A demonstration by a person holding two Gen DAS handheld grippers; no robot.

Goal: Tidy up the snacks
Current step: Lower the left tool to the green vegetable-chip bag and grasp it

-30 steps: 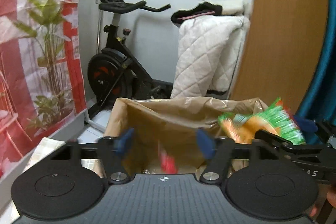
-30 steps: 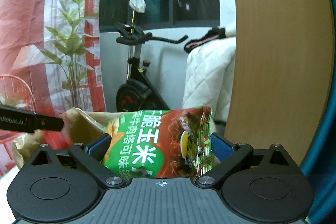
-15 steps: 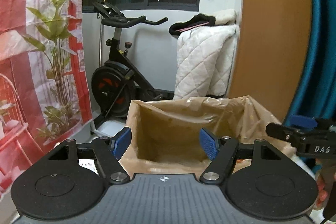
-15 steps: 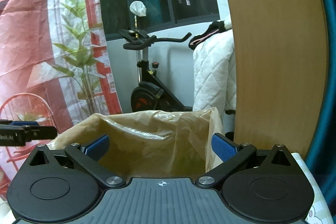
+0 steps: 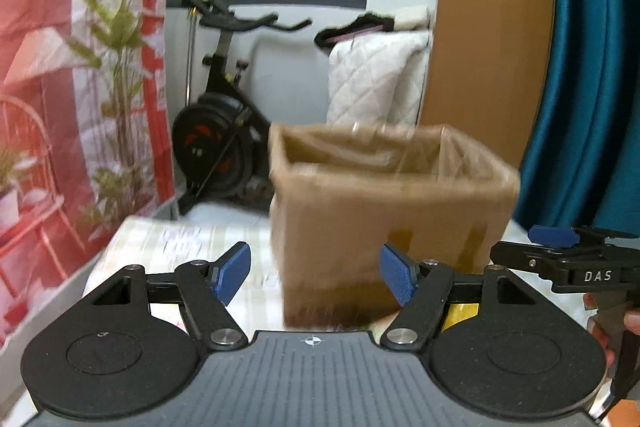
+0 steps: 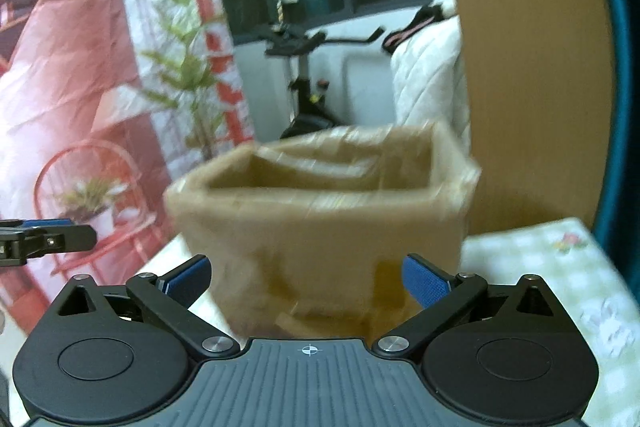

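Note:
A brown cardboard box (image 5: pixel 392 203) lined with clear plastic stands on the table; it also shows in the right wrist view (image 6: pixel 320 227). Its inside is hidden from both views, so no snack shows. My left gripper (image 5: pixel 314 275) is open and empty, in front of the box's lower left side. My right gripper (image 6: pixel 308 277) is open and empty, in front of the box; it also shows at the right in the left wrist view (image 5: pixel 560 251). The left gripper's tip shows at the left in the right wrist view (image 6: pixel 44 237). Both views are blurred.
The table has a light patterned cloth (image 6: pixel 560 275). Behind it stand an exercise bike (image 5: pixel 216 147), a white quilt (image 5: pixel 372 83), a wooden panel (image 5: pixel 492 27) and a blue curtain (image 5: pixel 580 67). A red plant-print hanging (image 5: pixel 60 67) is at the left.
One second ago my right gripper held a green and red snack packet over the box; it let go and is empty. Both grippers have pulled back and down from the box's opening.

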